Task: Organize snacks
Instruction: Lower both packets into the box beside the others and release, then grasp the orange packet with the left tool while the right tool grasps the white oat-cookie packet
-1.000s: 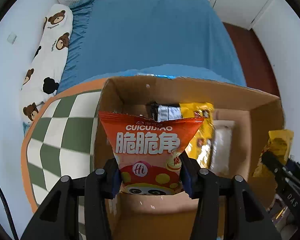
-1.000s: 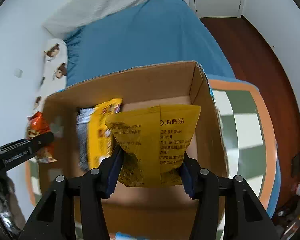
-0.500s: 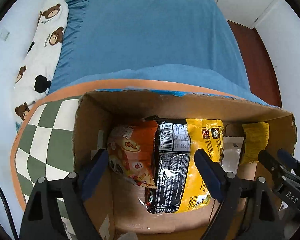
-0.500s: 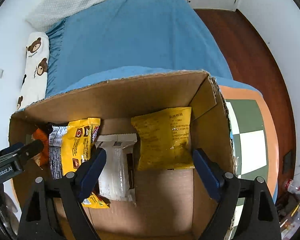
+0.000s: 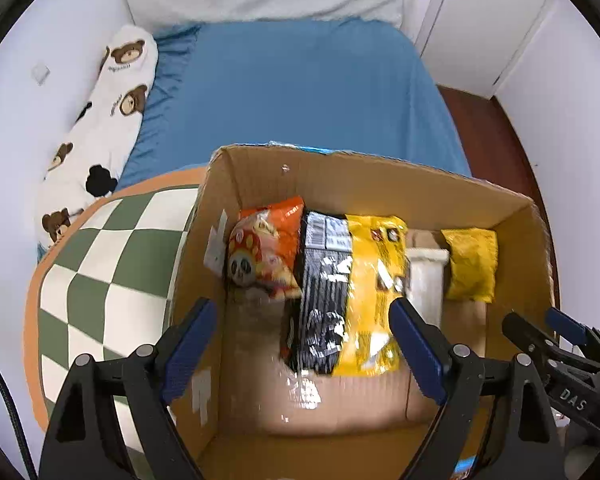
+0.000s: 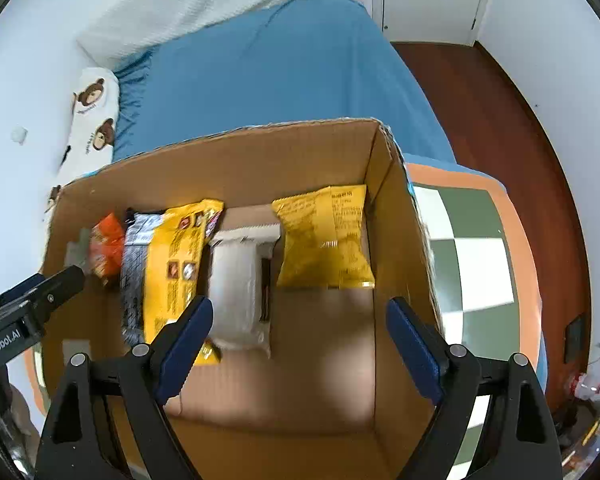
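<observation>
- Above the cardboard box, left gripper and right gripper gape wide, empty.
- Inside, orange snack bag apparently leans on the wall; it could topple.
- Yellow packet lies flat.

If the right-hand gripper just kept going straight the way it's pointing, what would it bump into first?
Probably the bare cardboard floor of the box. The right gripper is open and aimed between the white packet and the yellow pouch; depth is hard to judge, so it might clip either one.
</observation>
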`<state>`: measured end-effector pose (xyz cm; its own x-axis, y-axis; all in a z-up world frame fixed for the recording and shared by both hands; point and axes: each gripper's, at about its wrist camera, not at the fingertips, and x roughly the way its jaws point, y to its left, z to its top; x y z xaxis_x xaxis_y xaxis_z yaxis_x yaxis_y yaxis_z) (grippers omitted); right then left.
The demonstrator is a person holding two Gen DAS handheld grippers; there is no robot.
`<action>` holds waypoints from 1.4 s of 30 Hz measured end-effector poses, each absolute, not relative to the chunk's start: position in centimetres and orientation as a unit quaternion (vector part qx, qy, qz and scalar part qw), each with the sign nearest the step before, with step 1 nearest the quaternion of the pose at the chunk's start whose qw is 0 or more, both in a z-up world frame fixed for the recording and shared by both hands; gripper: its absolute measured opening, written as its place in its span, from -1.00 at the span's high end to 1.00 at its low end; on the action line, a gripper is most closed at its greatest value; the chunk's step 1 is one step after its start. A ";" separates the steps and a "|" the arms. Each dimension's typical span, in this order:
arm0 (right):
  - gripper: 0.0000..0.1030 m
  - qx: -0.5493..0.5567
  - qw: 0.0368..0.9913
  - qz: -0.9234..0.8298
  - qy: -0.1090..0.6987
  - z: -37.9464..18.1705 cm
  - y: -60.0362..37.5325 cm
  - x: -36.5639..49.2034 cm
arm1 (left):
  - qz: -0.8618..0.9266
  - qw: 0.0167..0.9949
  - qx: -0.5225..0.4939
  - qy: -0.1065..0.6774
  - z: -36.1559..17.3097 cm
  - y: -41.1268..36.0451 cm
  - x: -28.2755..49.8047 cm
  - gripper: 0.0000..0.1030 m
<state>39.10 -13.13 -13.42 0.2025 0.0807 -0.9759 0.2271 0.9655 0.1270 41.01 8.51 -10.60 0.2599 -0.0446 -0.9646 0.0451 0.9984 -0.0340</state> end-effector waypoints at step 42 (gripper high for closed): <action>-0.26 0.218 0.697 -0.016 0.683 -20.3 -10.3 14.2 | -0.054 0.692 0.146 0.705 -24.7 6.9 19.6 -0.71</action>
<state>14.19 -10.26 -20.33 0.0668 0.2758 -0.9589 0.3197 0.9044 0.2824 19.64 6.93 -24.71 0.0012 0.1305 -0.9914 0.2811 0.9514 0.1256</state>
